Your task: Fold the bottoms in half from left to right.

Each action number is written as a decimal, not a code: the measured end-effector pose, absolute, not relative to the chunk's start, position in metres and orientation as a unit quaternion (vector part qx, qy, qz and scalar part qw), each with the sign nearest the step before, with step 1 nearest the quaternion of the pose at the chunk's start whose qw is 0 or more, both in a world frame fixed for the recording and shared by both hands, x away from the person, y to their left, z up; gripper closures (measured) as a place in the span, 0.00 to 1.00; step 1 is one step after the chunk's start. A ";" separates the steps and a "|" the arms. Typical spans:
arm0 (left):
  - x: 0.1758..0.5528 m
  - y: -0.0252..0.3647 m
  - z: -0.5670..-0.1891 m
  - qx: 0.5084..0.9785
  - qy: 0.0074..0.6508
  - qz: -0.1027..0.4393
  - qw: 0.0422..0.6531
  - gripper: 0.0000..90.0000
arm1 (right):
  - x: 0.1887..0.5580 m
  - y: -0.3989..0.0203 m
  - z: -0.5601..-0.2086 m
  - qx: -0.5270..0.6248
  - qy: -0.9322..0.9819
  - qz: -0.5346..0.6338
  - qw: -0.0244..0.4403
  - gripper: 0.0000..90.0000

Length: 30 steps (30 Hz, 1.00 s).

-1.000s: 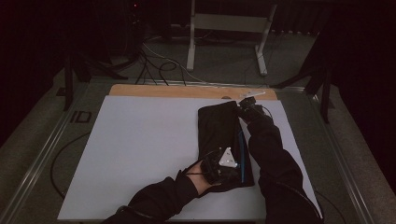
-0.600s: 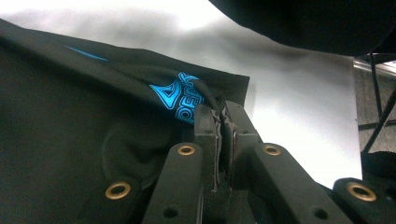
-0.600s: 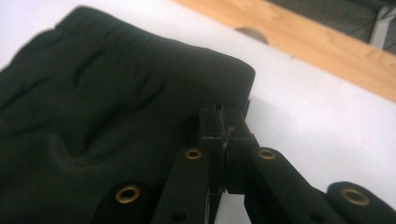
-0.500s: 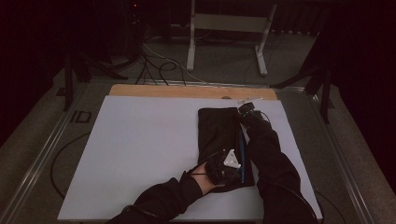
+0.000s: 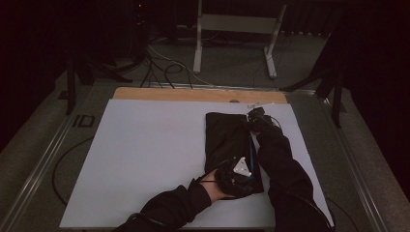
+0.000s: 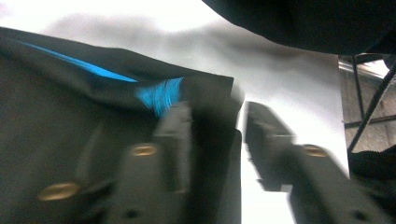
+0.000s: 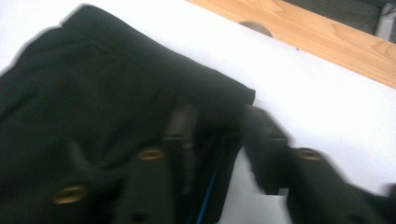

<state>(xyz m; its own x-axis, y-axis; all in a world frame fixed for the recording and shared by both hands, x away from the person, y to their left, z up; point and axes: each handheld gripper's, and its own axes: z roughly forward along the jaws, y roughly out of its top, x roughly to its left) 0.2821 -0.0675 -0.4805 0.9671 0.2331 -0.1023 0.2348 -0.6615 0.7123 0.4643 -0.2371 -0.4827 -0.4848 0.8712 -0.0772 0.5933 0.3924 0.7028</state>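
Both grippers — left gripper [image 5: 240, 175] and right gripper [image 5: 256, 118] — have just been opening; jaws part-open astride the black garment's [image 5: 227, 140] right edge, gripping nothing.

Both sleeves [image 5: 283, 166] are black and long. The left gripper [image 6: 215, 135] has dark, blocky jaws with brass-coloured screws, blurred here; a grey three-cornered plate [image 5: 241, 166] sits on top. The right gripper [image 7: 217, 135] looks alike, perhaps with a thin cable.
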 end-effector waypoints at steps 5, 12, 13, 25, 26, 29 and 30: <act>0.283 -0.053 -0.474 0.899 0.142 -0.016 0.414 0.42 | 0.459 -0.241 -0.472 0.464 0.796 0.323 0.219 0.41; 0.283 -0.027 -0.466 0.887 0.159 -0.012 0.434 0.15 | 0.444 -0.237 -0.459 0.441 0.805 0.345 0.194 0.15; 0.283 -0.024 -0.464 0.887 0.162 -0.003 0.432 0.12 | 0.442 -0.237 -0.457 0.437 0.807 0.351 0.188 0.15; 0.284 0.044 -0.451 0.866 0.199 0.026 0.459 0.00 | 0.400 -0.228 -0.442 0.404 0.814 0.376 0.181 0.16; 0.284 0.051 -0.450 0.862 0.202 0.030 0.463 0.00 | 0.394 -0.228 -0.441 0.399 0.815 0.378 0.182 0.16; 0.282 0.071 -0.448 0.854 0.217 0.041 0.471 0.00 | 0.376 -0.227 -0.437 0.394 0.817 0.380 0.184 0.16; 0.281 0.076 -0.448 0.851 0.221 0.043 0.474 0.00 | 0.369 -0.227 -0.437 0.391 0.818 0.382 0.180 0.15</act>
